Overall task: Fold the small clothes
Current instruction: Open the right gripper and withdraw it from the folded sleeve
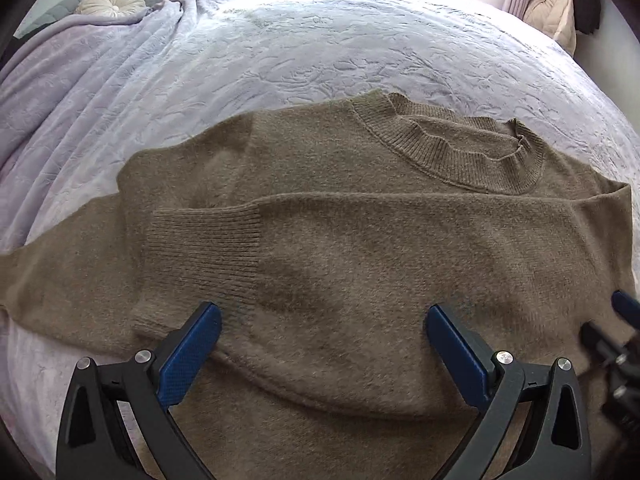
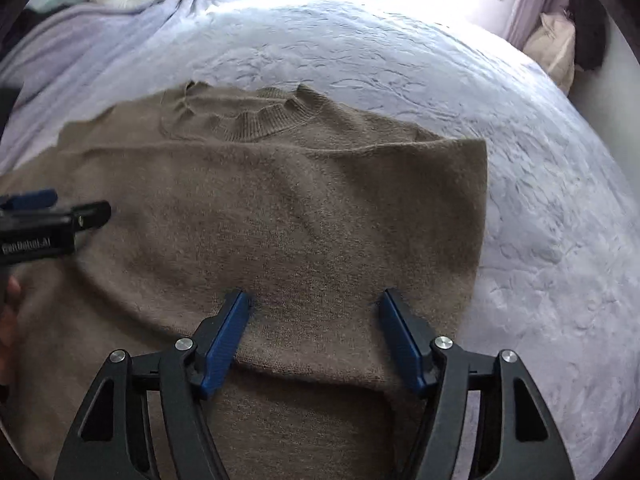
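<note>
Two grippers hang wide open over a brown sweater (image 1: 340, 240) spread on a bed.

The left gripper (image 1: 322, 320) and right gripper (image 2: 314, 300) each hold nothing — blue pads (image 1: 188, 356) splayed just above the knit; contact cannot be told. The sweater lies flat on a lilac bedspread (image 1: 320, 40), ribbed collar (image 1: 460, 152) at the far side, one sleeve folded across the chest with its ribbed cuff (image 1: 204, 248) toward the left — the other sleeve trails off left. A round cushion (image 1: 112, 0) sits at the headboard.
</note>
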A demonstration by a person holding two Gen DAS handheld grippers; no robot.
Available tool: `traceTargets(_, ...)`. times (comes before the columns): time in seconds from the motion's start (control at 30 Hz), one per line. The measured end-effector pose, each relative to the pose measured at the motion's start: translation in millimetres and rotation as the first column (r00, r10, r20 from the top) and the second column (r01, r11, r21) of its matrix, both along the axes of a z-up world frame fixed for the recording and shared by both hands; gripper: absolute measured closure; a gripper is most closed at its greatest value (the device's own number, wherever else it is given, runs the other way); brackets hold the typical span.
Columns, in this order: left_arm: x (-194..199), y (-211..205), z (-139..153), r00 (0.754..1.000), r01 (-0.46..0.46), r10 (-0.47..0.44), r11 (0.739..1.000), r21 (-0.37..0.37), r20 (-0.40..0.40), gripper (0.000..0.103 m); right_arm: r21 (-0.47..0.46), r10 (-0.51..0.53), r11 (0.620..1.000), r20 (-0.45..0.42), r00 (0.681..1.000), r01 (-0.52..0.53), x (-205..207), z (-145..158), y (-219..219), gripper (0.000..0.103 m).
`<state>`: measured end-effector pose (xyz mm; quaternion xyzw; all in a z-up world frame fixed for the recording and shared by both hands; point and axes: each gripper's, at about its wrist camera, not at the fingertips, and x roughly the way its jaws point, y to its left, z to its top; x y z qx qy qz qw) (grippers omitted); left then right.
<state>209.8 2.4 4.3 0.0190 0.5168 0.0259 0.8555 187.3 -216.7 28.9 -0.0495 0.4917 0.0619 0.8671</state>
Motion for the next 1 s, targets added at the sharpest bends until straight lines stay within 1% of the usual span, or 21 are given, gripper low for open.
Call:
traceTargets(0.07,-1.1,3.0,5.8,1.000,-0.006,0.006,1.000,0.011,0.025,0.000,0.073,-0.050,0.996,0.026,0.998,0.048,0.7,14.3,-6.9,0.031)
traceTargets(0.13,2.7,2.7,4.9,1.000,-0.009,0.008,1.000,0.012,0.020,0.000,0.097,-0.077,0.993,0.078,0.994,0.070,9.3,26.5,-4.7,0.028)
traceTargets(0.23,10.0,7.6,-2.9,1.000,-0.017,0.017,1.000,-0.010,-0.007,0.000,0.038,-0.065,0.997,0.068,0.996,0.063,33.7,22.7,9.3,0.027)
traceTargets(0.27,12.3,9.1,-5.8,1.000,-0.019,0.019,1.000,-0.014,-0.009,0.000,-0.011,-0.069,0.998,0.055,0.996,0.069,45.9,15.0,14.8,0.027)
traceTargets(0.33,15.2,10.2,-8.1,1.000,-0.017,0.017,1.000,-0.020,-0.004,0.000,-0.056,-0.104,0.993,0.032,0.994,0.105,61.9,3.7,11.8,0.026)
traceTargets(0.43,25.6,14.4,-9.9,1.000,-0.021,0.021,1.000,-0.023,-0.003,0.000,0.014,-0.199,0.980,0.022,0.980,0.199,77.0,0.1,-5.3,0.024)
traceTargets(0.5,29.7,15.7,-8.5,0.999,-0.037,0.037,0.999,-0.026,-0.005,0.000,0.066,-0.246,0.967,0.004,0.969,0.245,78.8,4.1,-14.1,0.024)
traceTargets(0.53,29.7,18.3,-5.1,0.999,-0.051,0.051,0.998,-0.031,-0.005,0.000,0.077,-0.259,0.963,0.002,0.966,0.258,75.8,9.0,-11.9,0.024)
traceTargets(0.57,28.1,20.3,-2.0,0.998,-0.059,0.059,0.998,-0.036,0.001,0.000,0.080,-0.246,0.966,0.008,0.969,0.244,70.9,14.1,-7.0,0.024)
traceTargets(0.63,24.3,26.9,3.9,0.997,-0.072,0.073,0.996,-0.045,0.025,0.000,0.083,-0.168,0.983,0.035,0.985,0.165,55.6,22.0,13.5,0.023)
traceTargets(0.73,14.8,34.9,5.5,0.996,-0.085,0.088,0.994,-0.071,0.032,0.000,0.063,-0.069,0.996,0.064,0.996,0.065,36.3,25.3,50.1,0.023)
traceTargets(0.83,10.1,45.1,1.2,0.994,-0.106,0.108,0.991,-0.078,0.021,0.000,0.053,0.010,0.999,0.036,0.999,-0.012,30.2,19.9,83.0,0.023)
traceTargets(0.9,6.3,48.8,-0.6,0.994,-0.107,0.109,0.991,-0.079,0.019,0.000,0.043,0.043,0.998,0.026,0.999,-0.044,27.6,14.7,95.1,0.023)
traceTargets(1.0,4.2,50.2,-3.4,0.995,-0.101,0.103,0.993,-0.067,0.017,0.000,-0.008,0.072,0.997,-0.007,0.997,-0.072,25.7,-0.6,114.6,0.023)
